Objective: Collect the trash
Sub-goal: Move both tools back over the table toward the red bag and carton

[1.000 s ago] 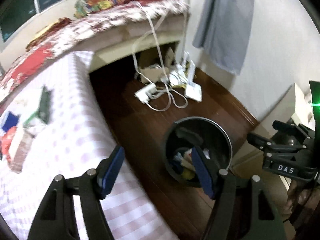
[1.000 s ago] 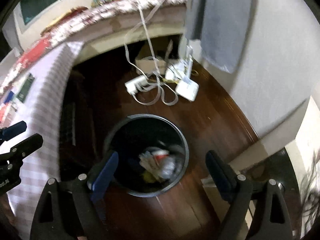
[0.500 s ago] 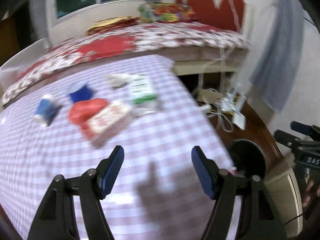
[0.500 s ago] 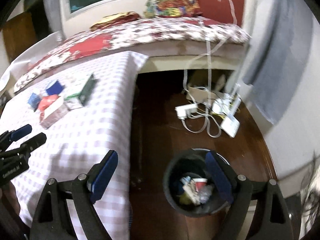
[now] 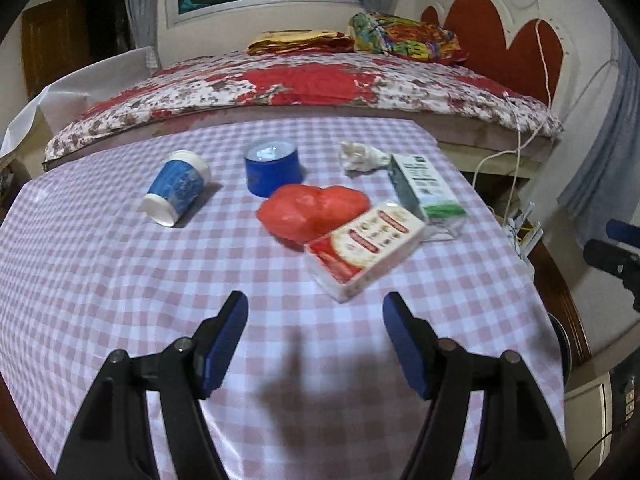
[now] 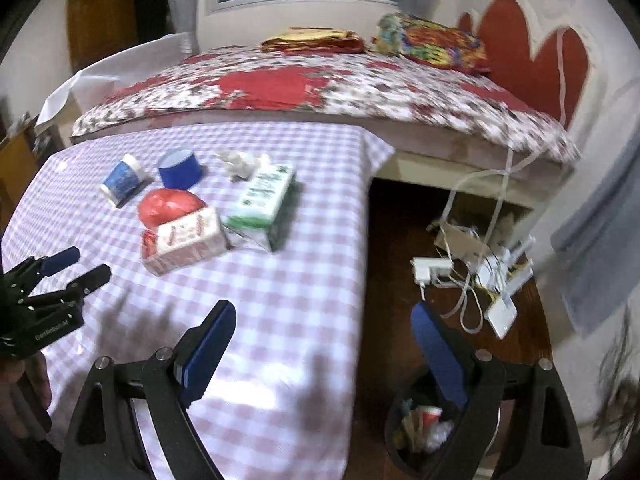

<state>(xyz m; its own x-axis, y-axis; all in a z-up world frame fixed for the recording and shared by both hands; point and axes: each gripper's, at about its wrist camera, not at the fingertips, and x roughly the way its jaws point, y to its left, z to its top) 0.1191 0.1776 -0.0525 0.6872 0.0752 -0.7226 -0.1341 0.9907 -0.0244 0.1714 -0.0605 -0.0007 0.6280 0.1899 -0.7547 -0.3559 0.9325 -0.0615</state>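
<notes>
while both claws gape empty, bare tablecloth (image 5: 120, 280) fronts trash; bin (image 6: 394, 446) below edge.

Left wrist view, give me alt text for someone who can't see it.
The open, empty left gripper hovers over a pink checked tablecloth strewn with trash: a red-and-white box, red bag, tipped paper cup, blue tub, crumpled tissue and green-and-white carton. A floral bed lies behind.
</notes>
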